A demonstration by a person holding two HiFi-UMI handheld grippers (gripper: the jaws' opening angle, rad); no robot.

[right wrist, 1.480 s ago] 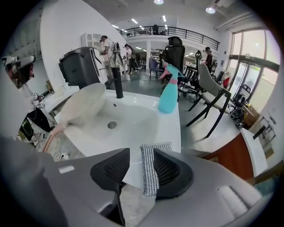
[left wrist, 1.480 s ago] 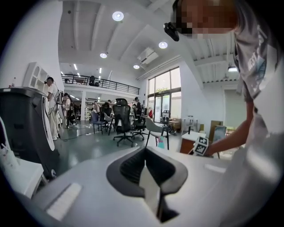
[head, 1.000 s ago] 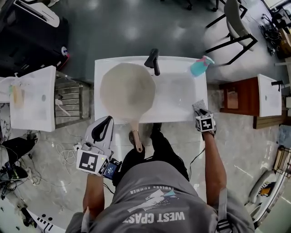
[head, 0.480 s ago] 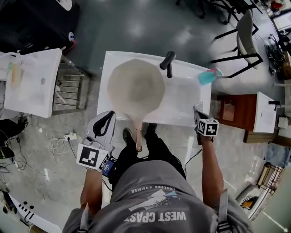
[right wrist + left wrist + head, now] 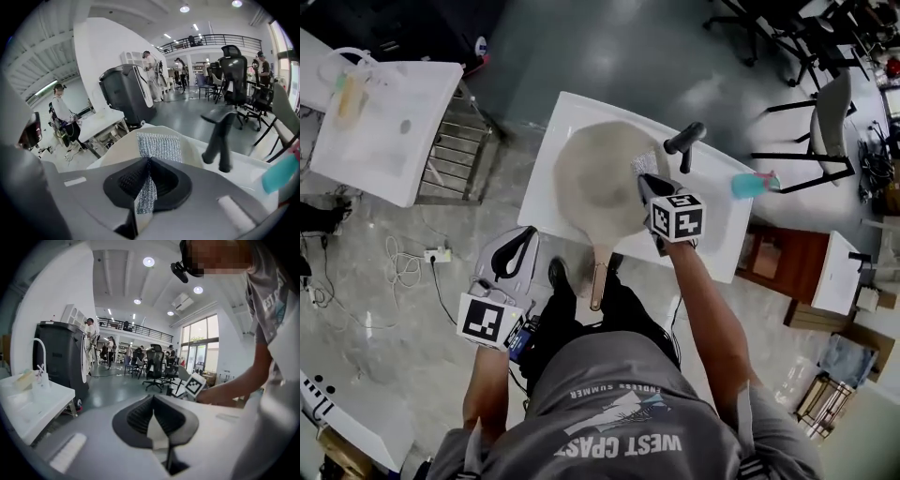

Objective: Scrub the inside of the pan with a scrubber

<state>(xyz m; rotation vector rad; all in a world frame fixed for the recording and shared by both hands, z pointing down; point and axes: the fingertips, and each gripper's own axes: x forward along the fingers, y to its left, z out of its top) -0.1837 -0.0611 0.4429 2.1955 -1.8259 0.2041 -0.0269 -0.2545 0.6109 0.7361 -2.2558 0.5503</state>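
A round beige pan (image 5: 598, 178) lies in the white sink (image 5: 565, 114), its wooden handle (image 5: 598, 275) sticking out over the front rim toward me. My right gripper (image 5: 648, 186) is over the pan's right side. It pinches a silver mesh scrubber (image 5: 643, 164) and its jaws are easing open a little around it. In the right gripper view the scrubber (image 5: 158, 146) stands up from between the pads (image 5: 140, 176), with the pan (image 5: 121, 150) behind it. My left gripper (image 5: 514, 255) hangs in front of the sink, left of the handle, shut and empty (image 5: 153, 400).
A black faucet (image 5: 685, 141) rises at the sink's back right, close to the right gripper. A teal spray bottle (image 5: 753, 185) lies at the sink's right end. A second white sink (image 5: 389, 141) and a metal rack (image 5: 455, 155) stand to the left. Office chairs are behind.
The right gripper took hold of the scrubber at the sink's right front corner and carried it left over the pan. The left gripper has stayed where it was.
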